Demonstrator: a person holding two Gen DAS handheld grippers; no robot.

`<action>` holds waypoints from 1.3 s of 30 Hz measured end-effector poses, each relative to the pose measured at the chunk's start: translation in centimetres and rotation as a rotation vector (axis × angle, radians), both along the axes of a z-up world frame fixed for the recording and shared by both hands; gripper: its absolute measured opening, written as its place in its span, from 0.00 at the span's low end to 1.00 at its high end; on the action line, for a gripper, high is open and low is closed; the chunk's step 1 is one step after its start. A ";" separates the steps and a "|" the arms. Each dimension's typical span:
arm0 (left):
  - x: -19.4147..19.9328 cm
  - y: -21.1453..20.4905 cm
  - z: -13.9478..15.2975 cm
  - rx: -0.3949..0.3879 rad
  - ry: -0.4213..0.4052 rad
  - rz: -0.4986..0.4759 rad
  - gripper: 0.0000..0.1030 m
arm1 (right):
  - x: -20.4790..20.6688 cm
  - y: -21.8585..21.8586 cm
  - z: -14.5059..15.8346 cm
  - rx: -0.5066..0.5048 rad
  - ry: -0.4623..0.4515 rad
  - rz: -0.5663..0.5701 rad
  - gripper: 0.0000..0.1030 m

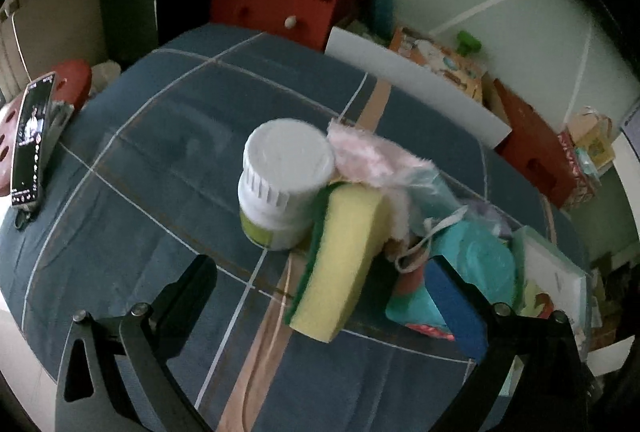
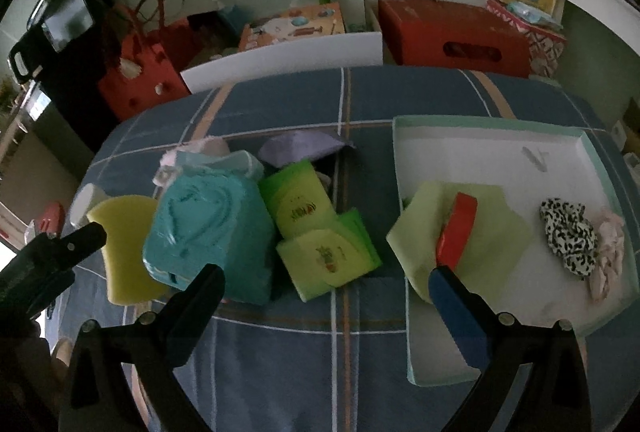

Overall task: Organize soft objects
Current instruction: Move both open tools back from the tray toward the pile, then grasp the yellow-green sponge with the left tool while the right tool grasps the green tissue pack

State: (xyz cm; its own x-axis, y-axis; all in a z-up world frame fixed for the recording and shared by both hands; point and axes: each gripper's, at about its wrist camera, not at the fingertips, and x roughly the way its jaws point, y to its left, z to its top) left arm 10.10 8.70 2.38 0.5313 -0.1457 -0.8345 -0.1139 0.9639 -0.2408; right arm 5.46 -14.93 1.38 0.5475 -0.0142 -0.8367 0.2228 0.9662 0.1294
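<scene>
A yellow sponge with a green scrub side (image 1: pixel 340 264) leans on a white jar (image 1: pixel 280 183) in the pile on the blue checked cloth. My left gripper (image 1: pixel 324 280) is open, its fingers wide on either side of the sponge. In the right wrist view the sponge (image 2: pixel 124 248) sits beside a teal wipes pack (image 2: pixel 204 228), with the left gripper's fingertip (image 2: pixel 86 238) touching it. My right gripper (image 2: pixel 326 282) is open and empty above the cloth. A white tray (image 2: pixel 480 151) holds a green cloth (image 2: pixel 492 232), a red sponge (image 2: pixel 458 232), a spotted scrunchie (image 2: pixel 568 236) and a pink scrunchie (image 2: pixel 608 256).
Two green tissue packs (image 2: pixel 316 228), a lilac pouch (image 2: pixel 300 147) and a pink fluffy cloth (image 1: pixel 368 151) lie in the pile. A phone on a stand (image 1: pixel 32 139) is at the cloth's left edge. Red bags, boxes and a white board (image 2: pixel 288 59) line the far wall.
</scene>
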 end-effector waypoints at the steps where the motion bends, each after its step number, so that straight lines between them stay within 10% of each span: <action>1: 0.2 0.0 -0.3 0.015 0.007 0.001 1.00 | 0.0 0.0 -0.1 -0.004 0.006 0.001 1.00; 10: 1.2 -0.5 -1.8 0.044 0.047 -0.014 0.95 | 0.3 -0.7 -1.9 -0.041 0.066 0.022 1.00; 21: 1.6 -0.9 -2.8 -0.030 0.080 -0.051 0.41 | 1.2 1.2 -2.7 -0.120 0.061 0.091 1.00; 39: 1.1 -0.3 -2.2 -0.078 0.087 -0.039 0.37 | 2.3 1.8 -4.1 -0.217 0.018 0.199 0.84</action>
